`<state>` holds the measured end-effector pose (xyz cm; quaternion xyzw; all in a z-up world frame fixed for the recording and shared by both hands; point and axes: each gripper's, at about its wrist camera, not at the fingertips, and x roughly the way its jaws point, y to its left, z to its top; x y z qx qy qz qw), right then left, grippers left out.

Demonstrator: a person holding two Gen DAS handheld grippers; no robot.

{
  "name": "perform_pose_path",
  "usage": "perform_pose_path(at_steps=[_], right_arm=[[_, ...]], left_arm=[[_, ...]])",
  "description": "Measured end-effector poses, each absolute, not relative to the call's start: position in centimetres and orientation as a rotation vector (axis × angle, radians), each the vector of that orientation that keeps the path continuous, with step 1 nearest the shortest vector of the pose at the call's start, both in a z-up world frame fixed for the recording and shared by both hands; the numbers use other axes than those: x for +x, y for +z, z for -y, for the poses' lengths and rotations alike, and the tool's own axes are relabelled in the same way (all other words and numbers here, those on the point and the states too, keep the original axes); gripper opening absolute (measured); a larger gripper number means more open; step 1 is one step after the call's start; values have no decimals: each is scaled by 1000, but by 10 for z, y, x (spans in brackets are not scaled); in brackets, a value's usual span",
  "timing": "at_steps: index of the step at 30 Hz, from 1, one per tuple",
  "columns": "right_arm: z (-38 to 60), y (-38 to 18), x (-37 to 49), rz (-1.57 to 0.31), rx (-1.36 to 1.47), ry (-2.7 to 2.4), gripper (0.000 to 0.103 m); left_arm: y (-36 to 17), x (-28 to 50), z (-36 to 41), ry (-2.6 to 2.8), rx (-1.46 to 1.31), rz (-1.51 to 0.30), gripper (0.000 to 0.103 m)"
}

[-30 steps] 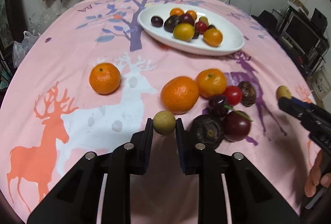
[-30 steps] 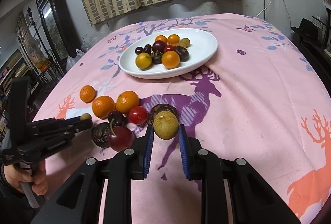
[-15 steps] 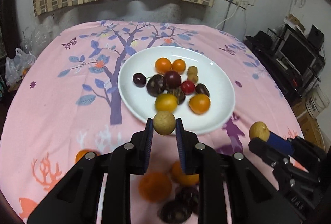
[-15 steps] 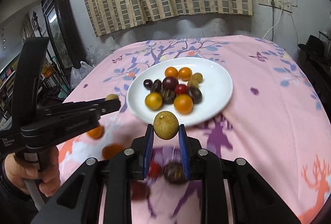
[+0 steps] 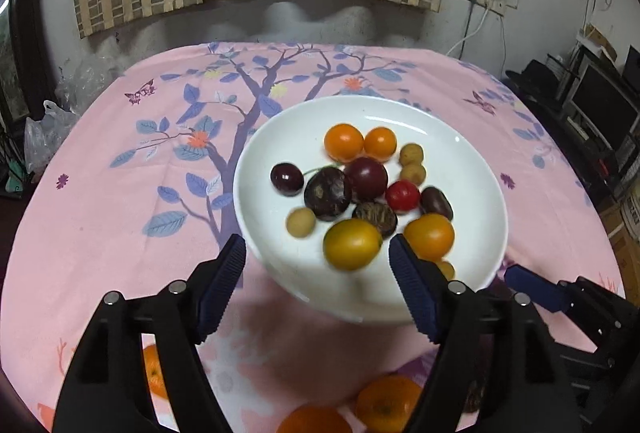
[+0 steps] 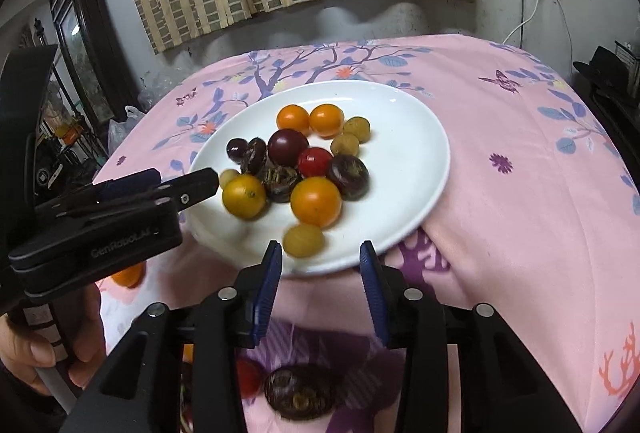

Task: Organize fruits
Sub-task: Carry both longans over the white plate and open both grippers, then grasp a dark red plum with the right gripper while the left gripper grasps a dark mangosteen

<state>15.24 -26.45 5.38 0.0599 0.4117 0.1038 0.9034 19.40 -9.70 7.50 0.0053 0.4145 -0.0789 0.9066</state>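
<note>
My left gripper (image 5: pixel 316 257) was opening, nothing between its blue fingers. My right gripper (image 6: pixel 320 265) was opening too, also bare. Just past them sat the round white plate (image 6: pixel 412 137) on the pink cloth (image 6: pixel 520 193), with a small tan fruit (image 6: pixel 303 240) near its front rim.

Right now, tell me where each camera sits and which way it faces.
Left wrist: on the left tool, looking down over the white plate; the right tool shows at right.
Right wrist: on the right tool, facing the same plate; the left tool and a hand show at left.
Shared: plate, fruit, pink tablecloth.
</note>
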Motion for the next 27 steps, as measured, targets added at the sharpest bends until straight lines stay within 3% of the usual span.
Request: perform_pose_path(at_steps=[6,10,18,27], right_arm=[[270,56,118,-856,125,208,49],[276,54,88,-866,186,210,60],[255,43,35,-909,165,264,60],[214,23,17,-973,7,269,60]], left_arm=[[81,154,79,-149,-28,-868,72],[78,121,67,-144,-67,-877,74],[58,65,50,-136,-71,-880,76],[37,53,29,-135,-113,-879,77]])
